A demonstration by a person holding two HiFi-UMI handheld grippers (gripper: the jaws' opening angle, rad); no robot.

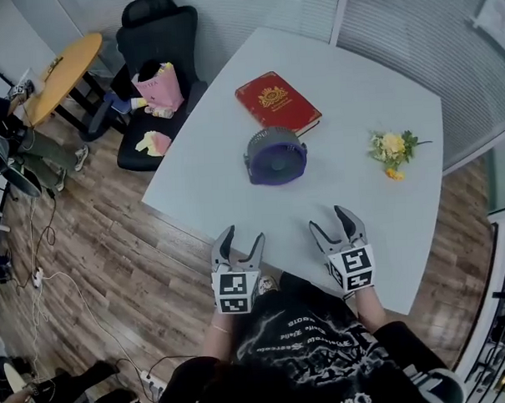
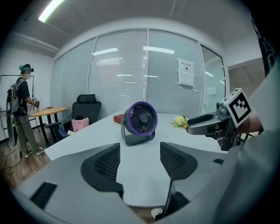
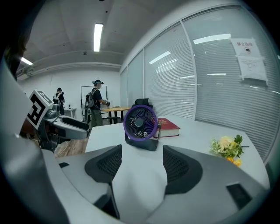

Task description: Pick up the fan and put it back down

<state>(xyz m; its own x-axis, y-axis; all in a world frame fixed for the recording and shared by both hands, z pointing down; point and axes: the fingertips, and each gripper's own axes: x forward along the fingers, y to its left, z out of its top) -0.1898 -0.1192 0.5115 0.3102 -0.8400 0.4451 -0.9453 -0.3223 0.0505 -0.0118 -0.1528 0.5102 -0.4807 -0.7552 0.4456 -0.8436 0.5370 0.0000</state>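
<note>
Closest to the person, at the near edge of the white table [image 1: 361,100], the left gripper [image 1: 243,239] and the right gripper [image 1: 330,220] hover side by side, apart from each other. Both have their jaws spread wide, with nothing between them but bare tabletop. Beyond them, near the middle of the table, the purple fan [image 1: 276,156] stands upright on its dark base, grille facing the grippers, touched by neither. Just behind the fan a red book [image 1: 276,102] lies flat, its near corner close to the fan. Off to the right a small bunch of yellow flowers [image 1: 390,146] lies on the table. Past the far left edge stands a black office chair [image 1: 158,38] holding a pink bag [image 1: 160,85], and farther left a round wooden table [image 1: 63,71]
</note>
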